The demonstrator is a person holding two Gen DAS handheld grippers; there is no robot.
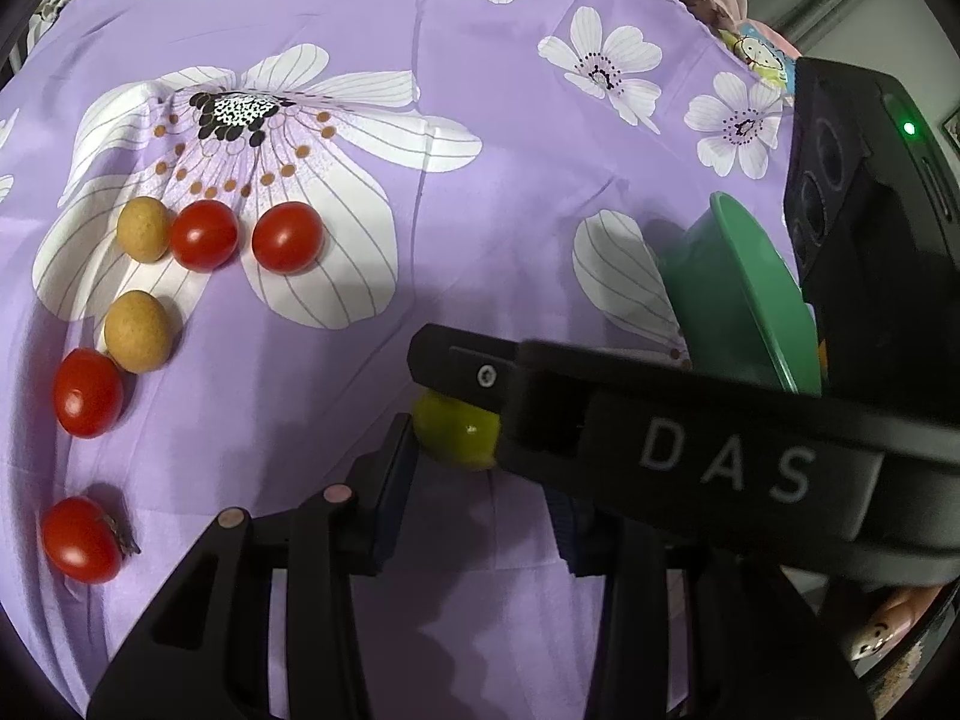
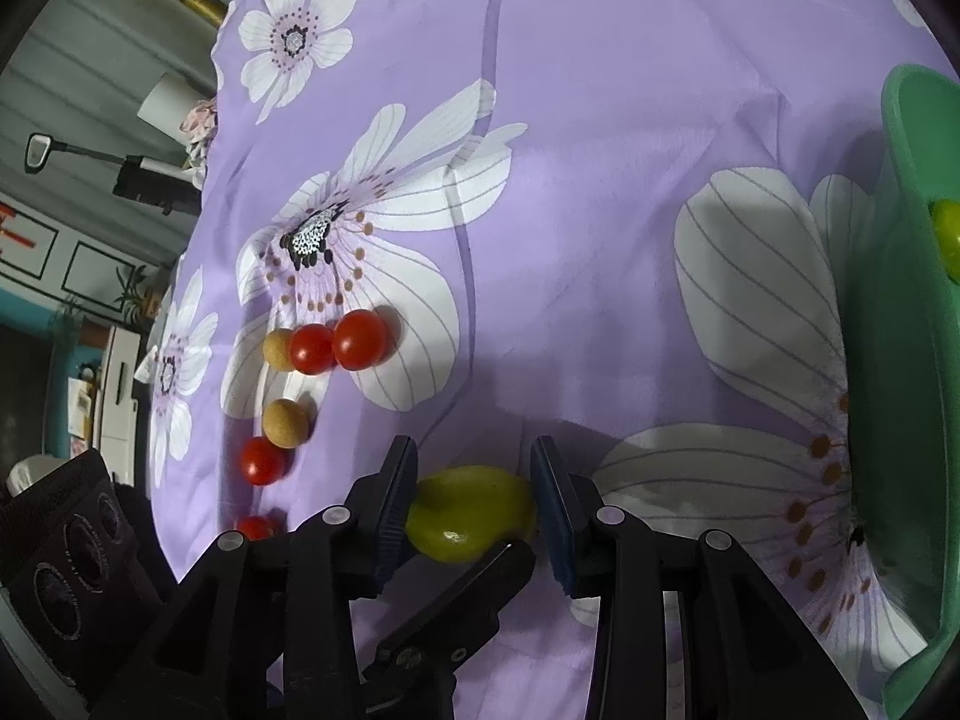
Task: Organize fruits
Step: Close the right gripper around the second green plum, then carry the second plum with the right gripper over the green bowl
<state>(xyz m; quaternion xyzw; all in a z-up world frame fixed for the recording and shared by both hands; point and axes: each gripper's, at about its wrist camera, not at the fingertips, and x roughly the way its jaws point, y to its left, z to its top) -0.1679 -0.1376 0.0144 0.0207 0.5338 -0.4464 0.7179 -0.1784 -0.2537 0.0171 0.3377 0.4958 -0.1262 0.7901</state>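
Note:
A yellow-green fruit (image 1: 459, 435) (image 2: 471, 513) lies low over the purple flowered cloth (image 1: 492, 192). My right gripper (image 2: 474, 504) is shut on it, a blue pad against each end. My left gripper (image 1: 480, 468) reaches in across it. Its left pad (image 1: 396, 468) touches the fruit, and its other fingertip (image 2: 510, 549) rests against the fruit's near side. In the left wrist view the right gripper's finger (image 1: 468, 372) covers the fruit's far half. Several red tomatoes (image 1: 287, 237) (image 2: 359, 339) and two brown round fruits (image 1: 138, 331) (image 2: 287, 423) lie on the left.
A green bowl (image 1: 744, 294) (image 2: 882, 360) stands tilted at the right with another yellow-green fruit (image 2: 947, 234) inside. The cloth's left edge (image 2: 198, 228) drops off to the room. Bare cloth lies between the fruit row and the bowl.

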